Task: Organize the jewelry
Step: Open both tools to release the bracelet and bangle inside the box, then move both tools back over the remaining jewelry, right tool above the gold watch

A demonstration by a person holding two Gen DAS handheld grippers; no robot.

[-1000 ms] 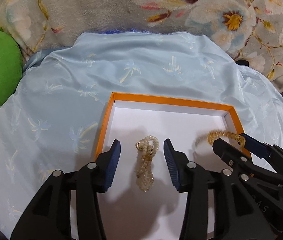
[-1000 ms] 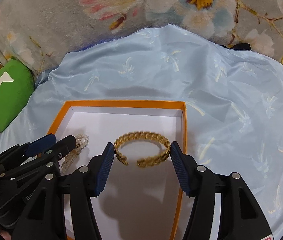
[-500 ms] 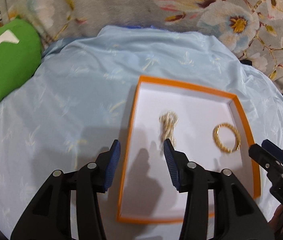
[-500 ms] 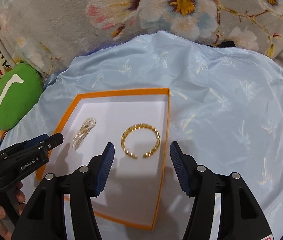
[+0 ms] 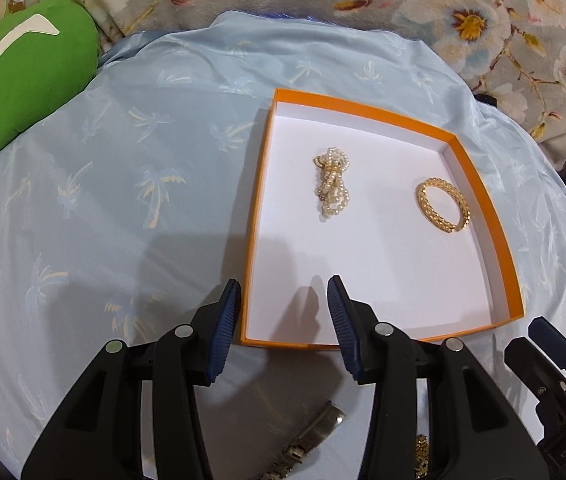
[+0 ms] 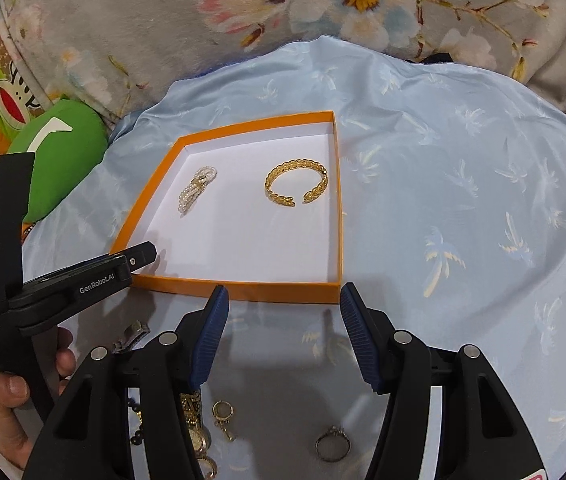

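Note:
An orange box with a white floor (image 5: 479,184) (image 6: 283,293) lies on the blue cloth. In it lie a pearl bracelet (image 5: 333,185) (image 6: 197,188) on the left and a gold cuff bangle (image 5: 443,204) (image 6: 297,182) on the right. My left gripper (image 5: 283,320) is open and empty over the box's near left corner. My right gripper (image 6: 283,330) is open and empty just in front of the box's near wall. Loose pieces lie near me: a silver watch band (image 5: 307,440), a ring (image 6: 333,444), gold earrings (image 6: 223,414).
The pale blue palm-print cloth (image 5: 123,200) covers the surface. A green cushion (image 5: 15,80) (image 6: 59,160) sits at the far left. A floral blanket (image 6: 323,0) lies behind. The left gripper's body and the hand holding it (image 6: 63,288) show at the left of the right wrist view.
Both grippers have pulled back toward me and away from the box, open and empty. The pearl bracelet and the gold bangle stay in the box. Loose jewelry has come into view near me.

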